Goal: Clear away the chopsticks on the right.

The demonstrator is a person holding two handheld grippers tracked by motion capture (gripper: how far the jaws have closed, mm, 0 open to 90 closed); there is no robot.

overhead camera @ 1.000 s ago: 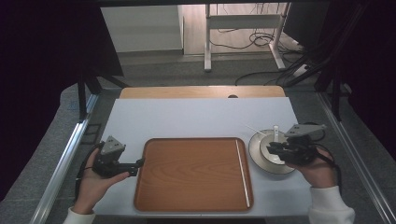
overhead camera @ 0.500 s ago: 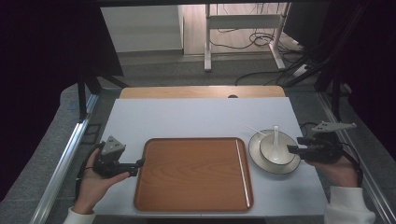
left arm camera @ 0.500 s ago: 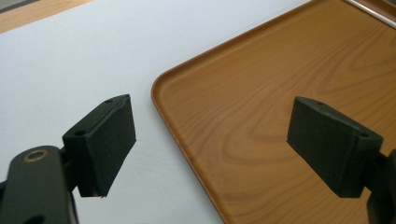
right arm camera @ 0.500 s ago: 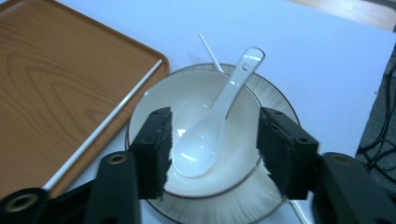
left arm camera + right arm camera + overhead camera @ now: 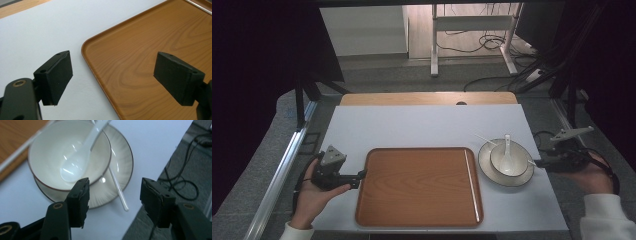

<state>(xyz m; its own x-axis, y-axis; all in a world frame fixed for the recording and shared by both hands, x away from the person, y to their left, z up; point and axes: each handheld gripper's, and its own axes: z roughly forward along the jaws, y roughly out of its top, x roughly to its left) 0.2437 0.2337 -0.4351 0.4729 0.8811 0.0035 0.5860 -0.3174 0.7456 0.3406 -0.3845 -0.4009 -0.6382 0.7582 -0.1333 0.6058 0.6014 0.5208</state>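
A white bowl (image 5: 508, 161) (image 5: 50, 152) sits on a ribbed white plate (image 5: 489, 165) (image 5: 122, 167) at the table's right side. A white spoon (image 5: 507, 150) (image 5: 77, 160) lies in the bowl with its handle over the far rim. A thin white stick (image 5: 484, 137) (image 5: 118, 191) lies across the plate. My right gripper (image 5: 538, 162) (image 5: 115, 185) hovers just right of the plate at the table's edge; its jaws have just been opening and then eased in slightly, with nothing between them. My left gripper (image 5: 360, 175) (image 5: 113, 58) is open at the left rim of the wooden tray (image 5: 419, 185) (image 5: 150, 50).
A second white stick (image 5: 470, 182) (image 5: 25, 145) lies along the tray's right edge. The white tabletop (image 5: 427, 125) runs back to a wooden strip. Cables (image 5: 185, 182) lie on the floor past the right edge. A metal rail (image 5: 282, 170) runs along the left side.
My right gripper has drawn back to the right, from over the bowl to the table's edge, and its jaws have opened. The spoon stays in the bowl. The left gripper has not moved.
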